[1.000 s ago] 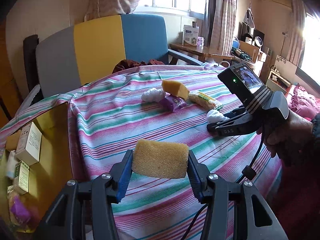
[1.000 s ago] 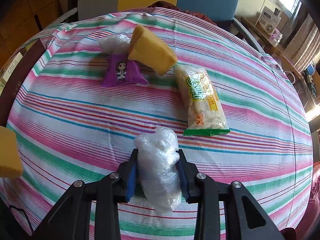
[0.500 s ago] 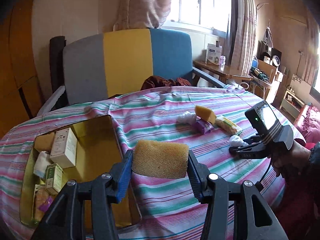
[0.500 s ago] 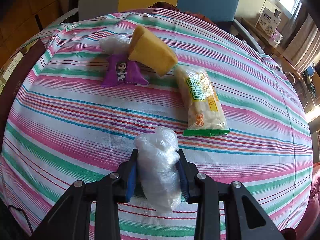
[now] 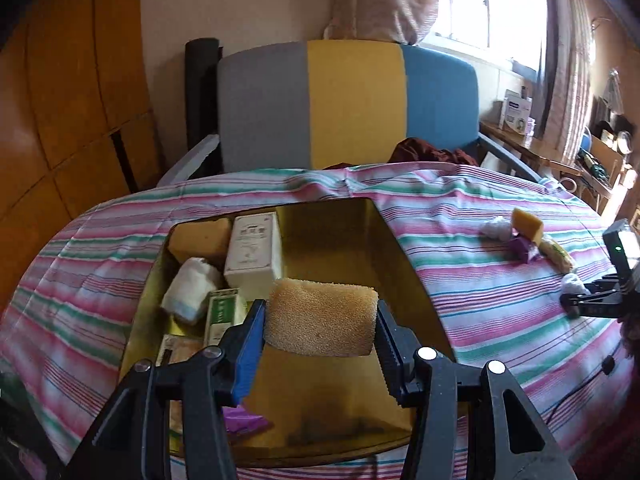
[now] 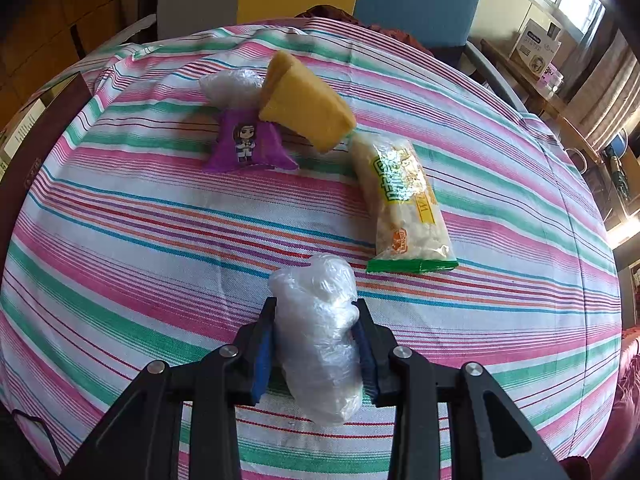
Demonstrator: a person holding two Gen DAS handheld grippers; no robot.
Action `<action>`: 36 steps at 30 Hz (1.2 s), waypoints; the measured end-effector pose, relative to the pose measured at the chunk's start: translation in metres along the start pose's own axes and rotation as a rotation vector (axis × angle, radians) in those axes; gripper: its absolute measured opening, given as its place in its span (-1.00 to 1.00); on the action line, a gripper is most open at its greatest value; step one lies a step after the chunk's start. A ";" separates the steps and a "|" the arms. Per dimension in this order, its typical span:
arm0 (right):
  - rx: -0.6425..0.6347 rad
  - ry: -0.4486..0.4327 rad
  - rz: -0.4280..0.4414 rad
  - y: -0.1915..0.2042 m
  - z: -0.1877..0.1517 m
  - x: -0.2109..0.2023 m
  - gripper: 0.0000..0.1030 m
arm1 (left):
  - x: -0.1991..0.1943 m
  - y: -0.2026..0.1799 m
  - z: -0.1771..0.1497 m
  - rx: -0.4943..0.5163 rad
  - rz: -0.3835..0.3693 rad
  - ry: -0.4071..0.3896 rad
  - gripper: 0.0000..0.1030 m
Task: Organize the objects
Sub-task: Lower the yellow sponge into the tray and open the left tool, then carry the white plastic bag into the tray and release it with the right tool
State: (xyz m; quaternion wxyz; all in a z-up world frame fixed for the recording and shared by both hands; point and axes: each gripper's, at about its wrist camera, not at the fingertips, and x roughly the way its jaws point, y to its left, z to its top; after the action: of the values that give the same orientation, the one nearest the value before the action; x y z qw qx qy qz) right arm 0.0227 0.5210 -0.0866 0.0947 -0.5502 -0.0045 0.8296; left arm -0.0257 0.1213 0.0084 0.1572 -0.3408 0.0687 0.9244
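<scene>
Striped bench [image 5: 460, 280] below, my left gripper [image 5: 320, 330] — fingers clamped on the sponge [image 5: 322, 322] — now hangs over the gold tin [image 5: 340, 236] mid-frame — ready to drop; right gripper [image 6: 316, 350] pinches the plastic-wrapped bundle [image 6: 320, 332].

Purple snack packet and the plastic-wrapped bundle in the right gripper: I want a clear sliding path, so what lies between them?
Only bare striped tablecloth lies between the purple packet and the wrapped bundle, seen in the right wrist view.
</scene>
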 end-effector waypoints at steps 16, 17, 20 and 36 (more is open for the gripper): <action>-0.004 -0.002 -0.016 0.007 -0.007 -0.005 -0.31 | 0.030 0.061 -0.045 -0.094 0.044 0.134 0.43; -0.002 -0.001 -0.016 0.007 -0.007 -0.005 -0.31 | 0.029 0.063 -0.046 -0.100 0.045 0.132 0.44; 0.004 0.004 -0.019 0.008 -0.007 -0.005 -0.31 | 0.022 0.070 -0.049 -0.115 0.049 0.124 0.44; -0.051 -0.189 0.173 0.127 0.055 -0.098 -0.33 | -0.017 0.119 -0.048 -0.246 0.098 0.033 0.51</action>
State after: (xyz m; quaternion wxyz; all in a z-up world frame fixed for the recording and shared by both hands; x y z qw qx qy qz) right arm -0.0097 0.3853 0.0097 0.0082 -0.4704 0.0130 0.8823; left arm -0.0244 -0.0062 -0.0146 0.0678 -0.3687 -0.0261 0.9267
